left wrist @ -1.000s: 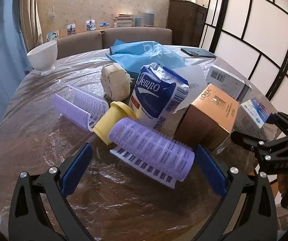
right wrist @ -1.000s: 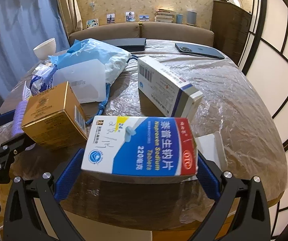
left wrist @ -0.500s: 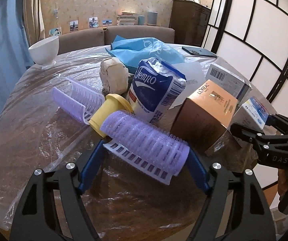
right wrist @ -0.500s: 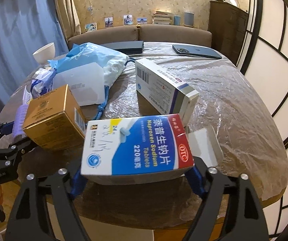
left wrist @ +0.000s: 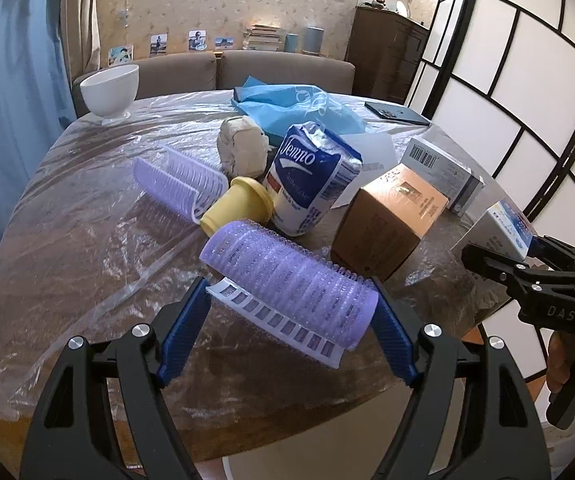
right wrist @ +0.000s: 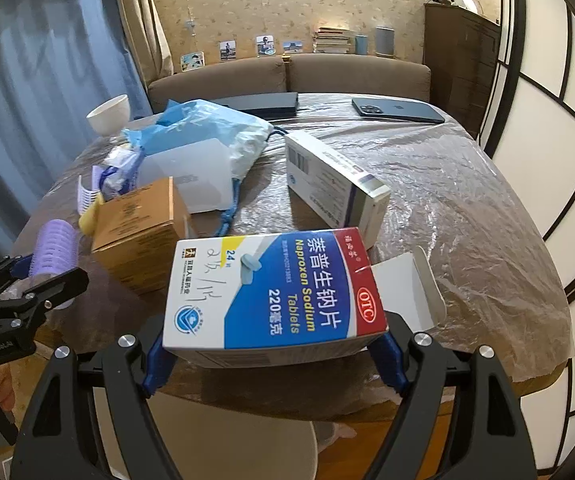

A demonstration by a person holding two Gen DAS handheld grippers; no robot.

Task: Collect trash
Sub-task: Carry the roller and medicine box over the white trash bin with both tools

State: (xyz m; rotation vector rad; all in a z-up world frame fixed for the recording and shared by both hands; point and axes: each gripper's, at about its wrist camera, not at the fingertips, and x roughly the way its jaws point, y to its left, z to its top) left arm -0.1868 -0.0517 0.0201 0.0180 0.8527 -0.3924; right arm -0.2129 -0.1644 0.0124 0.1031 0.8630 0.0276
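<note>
- Left wrist view: my left gripper is closed across the ends of a purple hair roller, one blue pad at each end; the roller is clamped crosswise and appears lifted clear of the table, near its front edge; I judge this item secured but not yet disposed of, since no bin shows in either view
- Left wrist view, items not yet collected: a second purple roller lying open; a yellow cap just beside it; a blue tissue pack standing upright; a crumpled paper wad behind it; a brown carton; a white barcode box; a blue plastic bag further back
- Left wrist view: the white bowl and the phone look like keepers, not trash; this is my judgement only
- Right wrist view: my right gripper is closed on a Naproxen tablet box, gripped by its two short ends, end flap open on the right; the box is held above the near table edge
- Right wrist view: the brown carton, white barcode box and blue plastic bag sit on the plastic-covered table
- Progress estimate: early; two items in hand, most of the clutter left
</note>
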